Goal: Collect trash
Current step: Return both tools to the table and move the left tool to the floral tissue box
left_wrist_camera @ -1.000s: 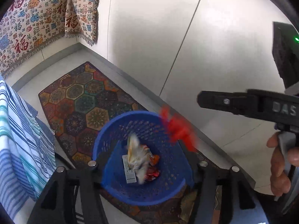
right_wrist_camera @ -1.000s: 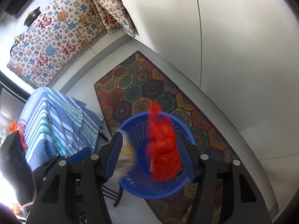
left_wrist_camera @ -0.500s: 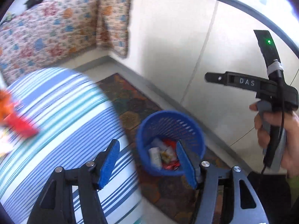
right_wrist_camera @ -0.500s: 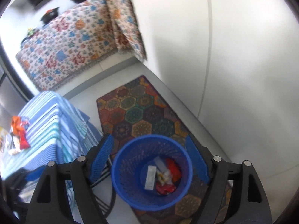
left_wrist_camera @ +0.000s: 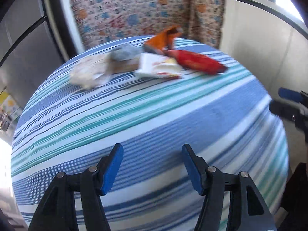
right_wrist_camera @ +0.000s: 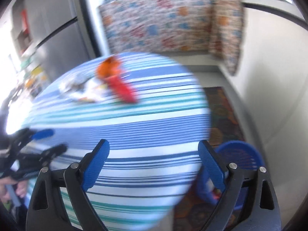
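Several pieces of trash lie blurred at the far side of the striped table [left_wrist_camera: 134, 115]: a red wrapper [left_wrist_camera: 196, 62], an orange packet [left_wrist_camera: 163, 38], a white wrapper [left_wrist_camera: 157, 68] and crumpled pale paper [left_wrist_camera: 88, 73]. My left gripper [left_wrist_camera: 152, 154] is open over the table's near edge, nothing between its blue pads. My right gripper [right_wrist_camera: 154, 150] is empty and its jaws are opening wide above the table's right edge. The red wrapper [right_wrist_camera: 123, 90] shows there too. The blue basket [right_wrist_camera: 242, 154] stands on the floor behind the right finger, with trash in it.
A counter draped in patterned cloth [left_wrist_camera: 134, 15] runs along the back. A steel fridge door [left_wrist_camera: 28, 48] is at the left. A hexagon-pattern rug [right_wrist_camera: 223, 115] lies under the basket, by the white wall. A hand [right_wrist_camera: 11, 188] holds the left gripper.
The red wrapper and another wrapper dropped into the blue basket. Both views then swung from the basket to the striped table. The right jaws spread wider.
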`<act>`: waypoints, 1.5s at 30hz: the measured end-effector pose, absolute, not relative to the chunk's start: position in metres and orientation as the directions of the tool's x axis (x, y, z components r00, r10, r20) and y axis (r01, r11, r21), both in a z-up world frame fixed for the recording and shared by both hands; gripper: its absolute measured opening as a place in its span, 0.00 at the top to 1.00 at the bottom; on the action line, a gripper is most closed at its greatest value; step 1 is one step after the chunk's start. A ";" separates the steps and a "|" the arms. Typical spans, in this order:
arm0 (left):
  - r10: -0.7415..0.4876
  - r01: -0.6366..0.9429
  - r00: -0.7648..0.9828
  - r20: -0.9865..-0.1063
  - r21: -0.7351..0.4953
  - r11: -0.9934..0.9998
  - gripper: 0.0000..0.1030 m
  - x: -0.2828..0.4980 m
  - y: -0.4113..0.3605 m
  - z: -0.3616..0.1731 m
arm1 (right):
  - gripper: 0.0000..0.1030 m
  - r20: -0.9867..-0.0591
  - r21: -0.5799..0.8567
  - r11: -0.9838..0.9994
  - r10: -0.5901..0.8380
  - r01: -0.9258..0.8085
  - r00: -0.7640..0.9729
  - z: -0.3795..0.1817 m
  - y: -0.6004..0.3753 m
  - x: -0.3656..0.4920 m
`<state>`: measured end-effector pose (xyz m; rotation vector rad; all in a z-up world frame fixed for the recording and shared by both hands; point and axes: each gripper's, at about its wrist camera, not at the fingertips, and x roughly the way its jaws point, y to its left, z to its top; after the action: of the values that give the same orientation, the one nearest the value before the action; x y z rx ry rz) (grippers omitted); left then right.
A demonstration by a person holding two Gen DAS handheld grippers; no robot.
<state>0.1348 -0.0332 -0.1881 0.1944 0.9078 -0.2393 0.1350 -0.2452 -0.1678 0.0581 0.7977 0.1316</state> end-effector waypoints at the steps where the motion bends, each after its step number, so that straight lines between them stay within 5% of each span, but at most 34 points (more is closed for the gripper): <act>1: -0.128 0.272 0.596 -0.793 0.050 0.961 0.35 0.138 -0.023 -0.188 | 0.09 -0.722 0.091 0.988 0.150 -0.123 0.675 -0.171 -0.227 0.141; 5: -0.134 0.231 0.594 -0.793 0.009 0.973 0.29 0.151 0.004 -0.190 | 0.09 -0.763 0.051 0.985 0.143 -0.162 0.630 -0.192 -0.176 0.168; 9: -0.117 0.198 0.595 -0.796 0.004 0.980 0.10 0.158 0.018 -0.193 | 0.07 -0.795 -0.002 0.987 0.095 -0.159 0.599 -0.215 -0.150 0.187; 22: -0.031 0.017 0.611 -0.791 -0.027 1.000 0.10 0.272 0.031 -0.188 | 0.01 -0.789 -0.007 0.989 0.085 -0.148 0.608 -0.214 -0.152 0.185; 32: 0.066 -0.093 0.607 -0.792 0.011 0.996 0.10 0.226 0.122 -0.188 | 0.01 -0.789 -0.006 0.989 0.086 -0.147 0.608 -0.214 -0.152 0.186; 45: -0.132 0.230 0.592 -0.795 0.009 0.973 0.10 0.234 0.038 -0.191 | 0.01 -0.790 -0.008 0.989 0.084 -0.147 0.607 -0.213 -0.153 0.186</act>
<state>0.2344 0.0380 -0.1905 0.1151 0.9137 -0.2110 0.1864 -0.1525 -0.2134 -0.0747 0.9085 0.1335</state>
